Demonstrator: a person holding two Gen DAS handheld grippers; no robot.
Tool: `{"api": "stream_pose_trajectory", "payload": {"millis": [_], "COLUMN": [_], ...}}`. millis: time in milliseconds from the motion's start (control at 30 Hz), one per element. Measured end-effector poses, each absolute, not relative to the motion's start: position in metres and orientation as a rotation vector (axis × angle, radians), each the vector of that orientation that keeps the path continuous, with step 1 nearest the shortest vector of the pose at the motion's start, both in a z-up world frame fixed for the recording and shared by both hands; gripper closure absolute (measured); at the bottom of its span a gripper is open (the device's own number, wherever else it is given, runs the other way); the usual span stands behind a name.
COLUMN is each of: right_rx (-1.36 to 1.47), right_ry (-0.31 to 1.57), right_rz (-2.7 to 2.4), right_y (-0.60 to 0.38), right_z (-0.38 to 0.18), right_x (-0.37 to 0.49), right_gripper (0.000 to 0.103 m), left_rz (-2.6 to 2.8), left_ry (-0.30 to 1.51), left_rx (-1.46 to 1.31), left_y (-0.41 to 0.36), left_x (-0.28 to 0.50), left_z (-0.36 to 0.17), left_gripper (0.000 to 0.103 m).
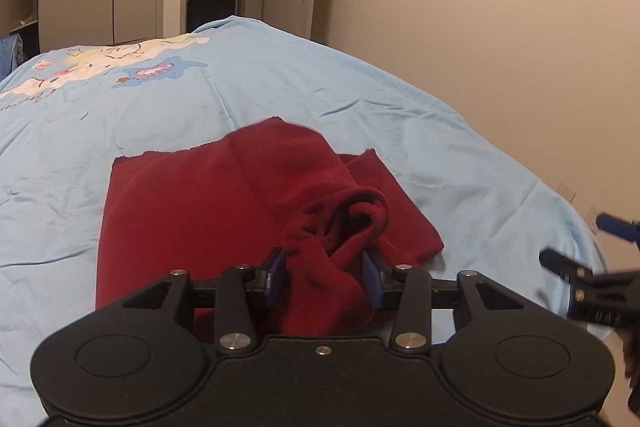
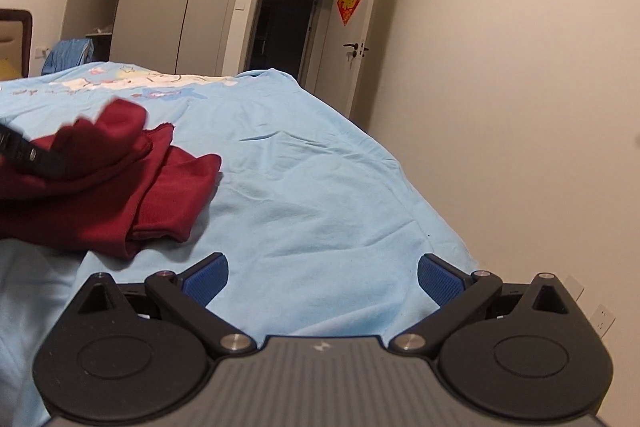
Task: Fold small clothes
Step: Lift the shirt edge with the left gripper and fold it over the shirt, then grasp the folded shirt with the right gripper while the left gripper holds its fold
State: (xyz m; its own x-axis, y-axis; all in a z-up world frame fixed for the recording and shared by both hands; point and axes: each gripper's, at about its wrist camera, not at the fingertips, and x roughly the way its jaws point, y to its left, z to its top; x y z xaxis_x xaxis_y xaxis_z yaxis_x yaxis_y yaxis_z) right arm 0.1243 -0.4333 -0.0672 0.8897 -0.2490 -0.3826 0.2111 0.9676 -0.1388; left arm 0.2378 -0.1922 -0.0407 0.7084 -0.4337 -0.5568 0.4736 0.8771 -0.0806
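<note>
Releasing looks to be the step in hand: the left hand-held gripper (image 1: pixel 325 277) stands partly parted with a bunched fold of the dark red garment (image 1: pixel 248 199) between its pads, so it should back out low without dragging the fold. Right hand-held gripper (image 2: pixel 322 281) is wide and empty. Garment lies on the light blue bed (image 2: pixel 320 195); clear bedding beyond, bed edge and wall (image 2: pixel 520 87) close on one side.

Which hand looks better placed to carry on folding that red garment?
Probably the left. The left gripper has a bunch of the red garment between its fingers. The right gripper is open and empty over the blue sheet, off to the side.
</note>
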Motion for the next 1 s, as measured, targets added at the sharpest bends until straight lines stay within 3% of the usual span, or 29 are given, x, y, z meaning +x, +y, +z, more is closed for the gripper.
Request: {"api": "stream_pose_trajectory", "payload": {"millis": [133, 300, 567, 600, 700, 833, 1000], "right_rx": [-0.055, 0.060, 0.175, 0.181, 0.219, 0.306, 0.341], "right_ry": [0.405, 0.409, 0.457, 0.465, 0.489, 0.500, 0.505], "right_rz": [-0.216, -0.132, 0.004, 0.020, 0.079, 0.163, 0.253], "right_y": [-0.438, -0.443, -0.434, -0.432, -0.425, -0.421, -0.409], "right_z": [-0.061, -0.053, -0.049, -0.049, -0.048, -0.040, -0.033], "right_x": [0.126, 0.132, 0.156, 0.159, 0.172, 0.195, 0.232], "right_gripper": [0.000, 0.000, 0.000, 0.000, 0.000, 0.000, 0.008], "left_rz": [-0.506, -0.501, -0.470, -0.466, -0.454, -0.468, -0.476], "left_ry": [0.584, 0.551, 0.521, 0.519, 0.521, 0.531, 0.522], "left_rx": [0.118, 0.200, 0.253, 0.260, 0.283, 0.266, 0.272], "left_y": [-0.189, -0.192, -0.194, -0.194, -0.194, -0.190, -0.192], "left_x": [0.222, 0.204, 0.192, 0.191, 0.192, 0.194, 0.193], "left_z": [-0.047, -0.049, -0.053, -0.053, -0.054, -0.054, -0.055], "left_gripper": [0.043, 0.037, 0.033, 0.034, 0.052, 0.065, 0.074]}}
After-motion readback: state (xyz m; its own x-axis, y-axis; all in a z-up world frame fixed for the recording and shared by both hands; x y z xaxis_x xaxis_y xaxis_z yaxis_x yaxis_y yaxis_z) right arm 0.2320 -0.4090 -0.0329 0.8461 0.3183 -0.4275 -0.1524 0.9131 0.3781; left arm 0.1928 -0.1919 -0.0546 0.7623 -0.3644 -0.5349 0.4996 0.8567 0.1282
